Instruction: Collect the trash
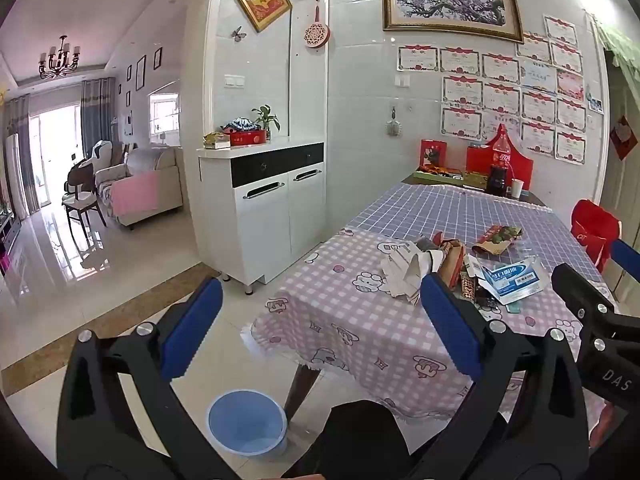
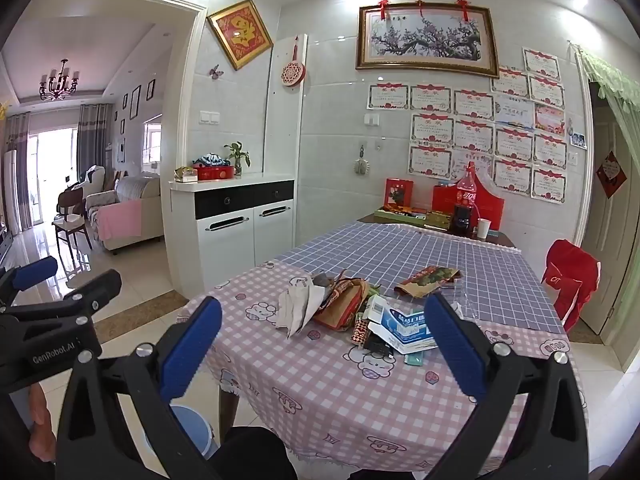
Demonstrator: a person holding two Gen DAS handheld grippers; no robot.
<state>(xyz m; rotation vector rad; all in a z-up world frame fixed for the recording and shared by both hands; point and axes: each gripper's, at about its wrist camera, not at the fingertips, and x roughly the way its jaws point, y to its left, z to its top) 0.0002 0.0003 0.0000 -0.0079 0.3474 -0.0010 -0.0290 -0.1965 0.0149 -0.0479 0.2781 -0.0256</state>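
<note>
A heap of trash lies on the table: crumpled white paper (image 2: 298, 308), a brown and red packet (image 2: 344, 306), a torn blue and white box (image 2: 402, 326) and a red and green wrapper (image 2: 428, 278). In the left wrist view the same heap (image 1: 452, 266) sits ahead and to the right. My right gripper (image 2: 323, 302) is open, short of the heap, with nothing between its fingers. My left gripper (image 1: 322, 284) is open too, over the table's near left corner. A blue bucket (image 1: 248, 424) stands on the floor by the table leg, partly hidden in the right wrist view (image 2: 196, 428).
The table (image 2: 320, 396) carries a pink check cloth in front and a blue check cloth behind. At its far end stand a cola bottle (image 2: 466, 200), a paper cup (image 2: 484, 228) and red boxes. A white cabinet (image 2: 236, 232) is on the left and a red-covered chair (image 2: 570, 280) on the right.
</note>
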